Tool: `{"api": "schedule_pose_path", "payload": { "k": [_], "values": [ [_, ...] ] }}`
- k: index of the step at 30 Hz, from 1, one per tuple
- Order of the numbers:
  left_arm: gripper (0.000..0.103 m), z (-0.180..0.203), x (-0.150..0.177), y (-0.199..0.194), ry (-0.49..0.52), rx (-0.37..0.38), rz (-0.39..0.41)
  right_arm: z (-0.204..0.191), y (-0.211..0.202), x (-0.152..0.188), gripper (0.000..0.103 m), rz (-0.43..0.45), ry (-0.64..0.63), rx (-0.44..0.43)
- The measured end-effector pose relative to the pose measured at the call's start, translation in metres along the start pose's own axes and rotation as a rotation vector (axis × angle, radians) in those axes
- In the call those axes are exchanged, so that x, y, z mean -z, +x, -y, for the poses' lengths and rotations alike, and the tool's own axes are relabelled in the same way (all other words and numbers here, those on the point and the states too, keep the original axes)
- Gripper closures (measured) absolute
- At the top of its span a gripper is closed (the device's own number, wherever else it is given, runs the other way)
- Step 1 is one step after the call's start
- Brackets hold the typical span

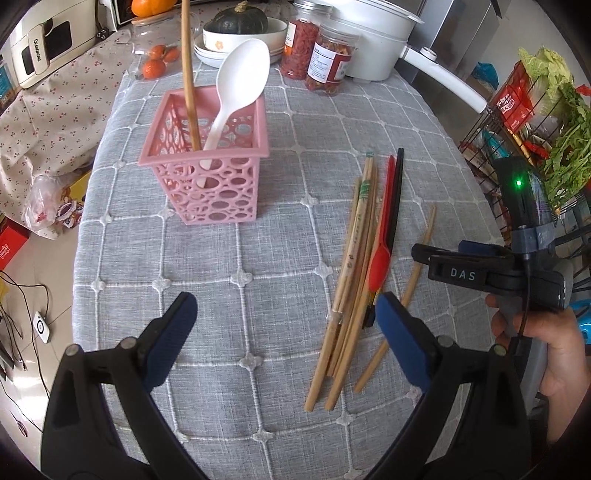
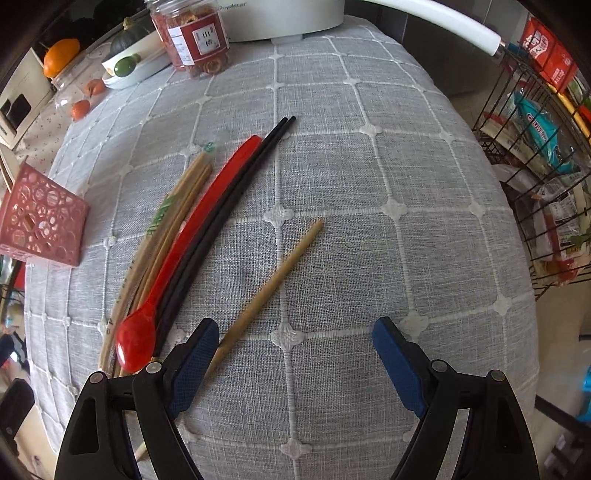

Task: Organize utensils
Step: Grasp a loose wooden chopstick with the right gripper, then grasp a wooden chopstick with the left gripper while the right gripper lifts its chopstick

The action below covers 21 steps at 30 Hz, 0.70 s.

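Observation:
A pink perforated basket [image 1: 207,162] stands on the grey checked cloth and holds a white spoon [image 1: 240,85] and a wooden chopstick [image 1: 188,74]. To its right lie several bamboo chopsticks [image 1: 354,254], a red spoon [image 1: 382,236] and a black chopstick pair [image 1: 397,195]. One bamboo chopstick [image 2: 273,284] lies apart, right of the pile. My left gripper [image 1: 286,321] is open and empty, above the cloth left of the pile. My right gripper [image 2: 295,336] is open and empty over the lone chopstick's near end; its left finger [image 2: 195,362] partly covers it. The basket shows at the left edge of the right wrist view [image 2: 40,218].
At the table's far end stand two jars [image 1: 321,51], stacked bowls with a dark squash [image 1: 240,33], a white pot with a long handle [image 1: 373,40] and small oranges [image 1: 159,61]. A wire rack with greens and packets [image 1: 532,122] stands off the right edge.

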<state>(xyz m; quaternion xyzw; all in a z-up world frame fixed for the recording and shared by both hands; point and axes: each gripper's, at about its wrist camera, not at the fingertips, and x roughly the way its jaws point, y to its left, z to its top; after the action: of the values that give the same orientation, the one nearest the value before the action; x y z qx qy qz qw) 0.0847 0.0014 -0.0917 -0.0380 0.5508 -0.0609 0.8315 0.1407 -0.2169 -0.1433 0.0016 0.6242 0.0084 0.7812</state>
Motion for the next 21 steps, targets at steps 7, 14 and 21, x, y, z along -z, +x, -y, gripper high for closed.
{"api": "schedule_pose_path", "payload": {
  "k": [7,14,21],
  "values": [
    [0.006,0.006,0.001,0.004,0.035,0.018,-0.010,-0.009,-0.004,0.006,0.021,0.012,-0.062,0.022],
    [0.006,0.011,0.000,0.008,0.050,0.050,-0.017,-0.001,-0.012,0.003,0.077,0.030,-0.087,-0.017],
    [0.019,0.030,-0.007,0.011,0.088,0.079,-0.008,0.026,-0.015,-0.001,0.097,0.024,-0.060,-0.081]
  ]
}}
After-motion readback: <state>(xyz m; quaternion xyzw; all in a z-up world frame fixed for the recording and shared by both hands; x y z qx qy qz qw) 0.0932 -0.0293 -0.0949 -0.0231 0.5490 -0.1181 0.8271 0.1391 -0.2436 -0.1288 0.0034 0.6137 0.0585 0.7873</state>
